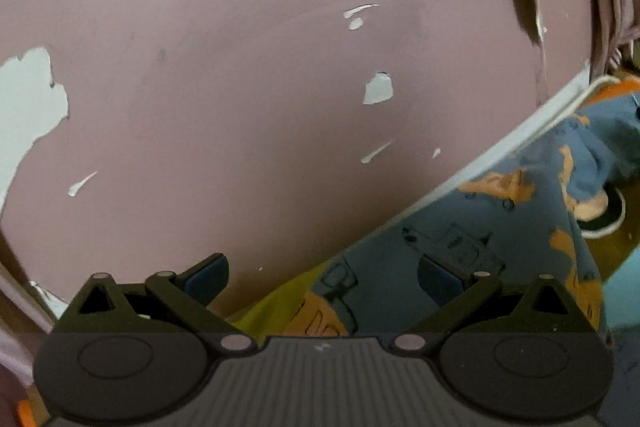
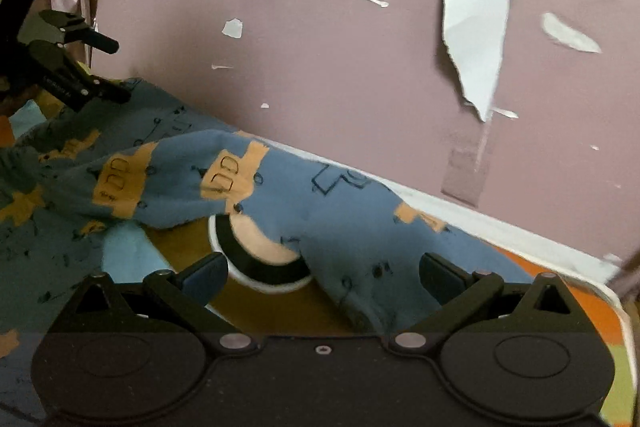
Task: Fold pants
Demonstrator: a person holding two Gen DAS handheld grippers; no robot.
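Running off the frame's lower left, the pants [image 2: 280, 195] lie rumpled while the right gripper [image 2: 322, 277] and left gripper [image 1: 322, 277] hover wide open, empty.

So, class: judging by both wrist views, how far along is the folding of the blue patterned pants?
Done: little. The blue cotton pants with orange vehicle prints lie rumpled on the colourful mat by the peeling mauve wall. In hand: nothing; the right gripper is open over one leg, and the left gripper is open near the far end. Left: grasping, flattening, every fold.
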